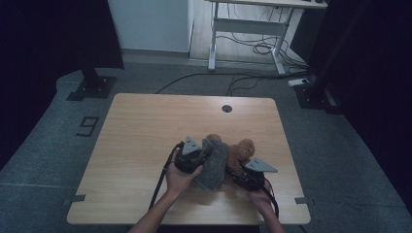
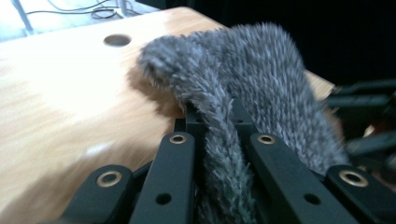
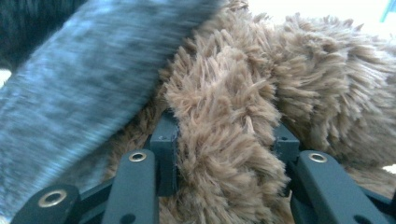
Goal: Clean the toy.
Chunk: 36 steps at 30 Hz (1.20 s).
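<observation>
On the counter (image 1: 145,145), the left tongs (image 2: 215,122) clench a strip of the grey fuzzy cloth (image 2: 261,79); beside it, the right tongs (image 3: 224,135) grip the brown fuzzy cloth (image 3: 299,84).

High view overlooks the table (image 1: 145,126); both gripper views sit close on fur

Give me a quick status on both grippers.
Left gripper shut on grey fuzzy piece. Right gripper closed around brown fuzzy piece. Both pieces touching, nothing else nearby on table.

Left tool (image 1: 190,156) clamped shut; right tool (image 1: 248,175) jaws pinched, partly closed; forearms converge from below.
</observation>
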Motion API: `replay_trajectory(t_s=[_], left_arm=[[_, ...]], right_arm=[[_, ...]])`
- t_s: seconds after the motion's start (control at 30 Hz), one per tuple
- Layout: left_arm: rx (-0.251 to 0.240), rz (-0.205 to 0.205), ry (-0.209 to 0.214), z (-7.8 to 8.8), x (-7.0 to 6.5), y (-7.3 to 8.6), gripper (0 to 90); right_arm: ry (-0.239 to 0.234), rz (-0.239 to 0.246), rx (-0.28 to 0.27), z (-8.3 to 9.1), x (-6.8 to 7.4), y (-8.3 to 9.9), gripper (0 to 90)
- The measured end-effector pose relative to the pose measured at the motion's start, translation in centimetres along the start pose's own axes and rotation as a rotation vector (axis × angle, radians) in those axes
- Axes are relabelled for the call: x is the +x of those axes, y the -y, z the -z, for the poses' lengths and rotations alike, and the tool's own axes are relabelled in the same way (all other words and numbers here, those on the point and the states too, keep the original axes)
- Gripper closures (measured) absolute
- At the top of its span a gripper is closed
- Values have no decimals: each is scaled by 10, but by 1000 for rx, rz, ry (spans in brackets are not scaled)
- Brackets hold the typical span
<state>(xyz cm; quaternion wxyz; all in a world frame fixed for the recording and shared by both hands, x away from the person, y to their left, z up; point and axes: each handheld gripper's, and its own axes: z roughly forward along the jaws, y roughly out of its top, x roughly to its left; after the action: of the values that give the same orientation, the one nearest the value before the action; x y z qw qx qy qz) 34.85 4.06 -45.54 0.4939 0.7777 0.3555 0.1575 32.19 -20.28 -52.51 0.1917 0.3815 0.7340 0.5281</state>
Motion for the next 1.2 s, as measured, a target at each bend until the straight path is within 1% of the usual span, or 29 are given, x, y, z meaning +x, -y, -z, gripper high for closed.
replay_trajectory(t_s=[0.07,0.13,0.17,0.2,0.23,0.27,0.3,0.33,0.37,0.4,0.47,0.6,0.63,0.67,0.7,0.77,0.8,0.83,0.9,0.97,1.0,1.03,1.07,1.1,1.13,1.2], left_arm=[[2,-21,13,-8,-12,-14,835],[24,-56,-4,-21,-27,-28,835],[38,-60,-1,-30,-33,-34,836],[58,-50,13,-40,-38,-38,836],[88,-49,14,-50,-42,-42,836],[121,-62,-2,-61,-46,-43,835],[157,-84,-32,-72,-48,-40,835],[169,-91,-38,-76,-48,-38,835],[168,-85,-34,-78,-45,-35,835],[161,-76,-29,-77,-43,-33,836],[155,-69,-39,-70,-37,-30,836],[162,-92,-124,-45,-21,-24,836],[170,-100,-144,-37,-14,-21,837],[170,-90,-159,-28,-5,-16,836],[162,-68,-149,-20,4,-13,837],[142,-34,-125,-6,16,-7,836],[132,-29,-123,2,20,-6,836],[119,-28,-130,9,22,-5,836],[89,-25,-159,22,29,-6,836],[82,-19,-187,31,36,-5,837],[87,-18,-210,36,41,-4,837],[97,-13,-224,39,47,0,837],[112,5,-220,42,54,4,837],[128,27,-216,43,62,13,837],[142,37,-222,45,68,20,837],[153,58,-246,47,76,32,838]], right_arm=[[5,14,-6,1,2,1,574],[9,30,-8,1,4,2,574],[12,37,-8,2,5,2,574],[16,44,-8,2,6,2,575],[20,50,-8,3,6,3,574],[21,55,-8,3,7,3,575],[24,59,-6,4,7,3,576],[32,65,1,4,7,3,579],[38,65,6,4,7,3,582],[37,56,12,4,6,4,583],[31,45,8,3,5,4,590],[52,53,14,2,9,3,594],[55,52,17,2,9,3,595],[56,48,18,2,9,2,595],[54,43,21,2,8,2,595],[49,42,19,1,8,1,596],[43,43,19,0,9,1,598],[41,47,18,-1,10,1,599],[50,60,21,-2,13,0,602],[47,56,21,-1,12,1,601],[45,53,25,0,11,1,601],[43,49,24,0,10,1,601],[40,48,24,0,9,2,601],[36,45,24,0,9,1,601],[34,44,24,0,9,1,601],[34,45,24,0,9,1,601]])
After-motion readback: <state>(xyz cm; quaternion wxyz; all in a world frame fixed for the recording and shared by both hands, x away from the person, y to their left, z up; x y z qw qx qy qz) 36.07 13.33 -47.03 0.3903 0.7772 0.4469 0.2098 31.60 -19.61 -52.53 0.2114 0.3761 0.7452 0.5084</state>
